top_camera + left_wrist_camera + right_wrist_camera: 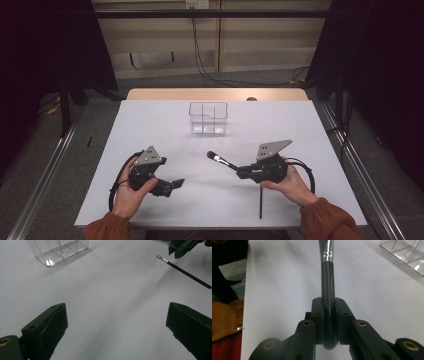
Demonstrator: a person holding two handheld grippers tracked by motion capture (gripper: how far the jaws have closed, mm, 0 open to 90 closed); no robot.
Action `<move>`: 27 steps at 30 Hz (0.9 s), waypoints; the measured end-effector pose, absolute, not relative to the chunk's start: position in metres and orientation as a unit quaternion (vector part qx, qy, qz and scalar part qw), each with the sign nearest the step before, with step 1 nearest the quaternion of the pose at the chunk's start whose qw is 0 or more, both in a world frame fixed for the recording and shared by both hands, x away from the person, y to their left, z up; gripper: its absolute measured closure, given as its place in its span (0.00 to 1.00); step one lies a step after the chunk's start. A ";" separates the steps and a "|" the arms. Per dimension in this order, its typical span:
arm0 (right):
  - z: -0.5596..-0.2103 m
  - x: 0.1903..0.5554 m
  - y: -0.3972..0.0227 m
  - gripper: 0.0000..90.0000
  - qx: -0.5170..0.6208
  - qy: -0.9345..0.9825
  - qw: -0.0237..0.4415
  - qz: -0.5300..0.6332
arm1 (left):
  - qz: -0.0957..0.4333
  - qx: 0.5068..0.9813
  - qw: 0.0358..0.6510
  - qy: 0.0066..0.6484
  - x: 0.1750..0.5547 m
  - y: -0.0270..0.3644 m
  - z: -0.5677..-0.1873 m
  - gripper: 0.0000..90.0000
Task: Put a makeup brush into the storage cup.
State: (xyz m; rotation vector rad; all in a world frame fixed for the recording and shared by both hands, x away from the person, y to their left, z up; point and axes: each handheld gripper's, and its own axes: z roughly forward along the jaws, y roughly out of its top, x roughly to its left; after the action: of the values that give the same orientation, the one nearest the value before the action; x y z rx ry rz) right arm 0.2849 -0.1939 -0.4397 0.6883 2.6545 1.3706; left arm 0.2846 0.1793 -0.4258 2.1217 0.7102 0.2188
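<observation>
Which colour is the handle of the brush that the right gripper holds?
Glossy black, with a silver metal ferrule; the brush shows best in the right gripper view.

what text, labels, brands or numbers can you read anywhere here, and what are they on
None: no readable word, label, brand or number stands on anything here.
Makeup brush held in the right gripper: plain black handle and silver collar, no print.
Clear divided box: no label.
Left gripper, jaws open: no markings.
Thin black brush lying on the table: too small to tell.
</observation>
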 end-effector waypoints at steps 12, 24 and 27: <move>-0.449 0.279 -0.189 0.89 0.228 0.830 0.067 0.504 | 0.096 0.847 0.434 0.290 0.283 0.180 -0.428 0.04; -0.443 0.272 -0.189 0.89 0.242 0.791 0.091 0.554 | 0.100 0.841 0.447 0.288 0.280 0.177 -0.429 0.04; -0.444 0.271 -0.189 0.89 0.244 0.792 0.091 0.553 | 0.103 0.838 0.453 0.286 0.280 0.175 -0.426 0.04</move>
State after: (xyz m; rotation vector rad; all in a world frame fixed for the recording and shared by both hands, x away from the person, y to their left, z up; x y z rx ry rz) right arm 0.2713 -0.1891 -0.4435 0.7240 2.3527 1.6438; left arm 0.2801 0.1746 -0.4263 2.0679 0.7071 0.2553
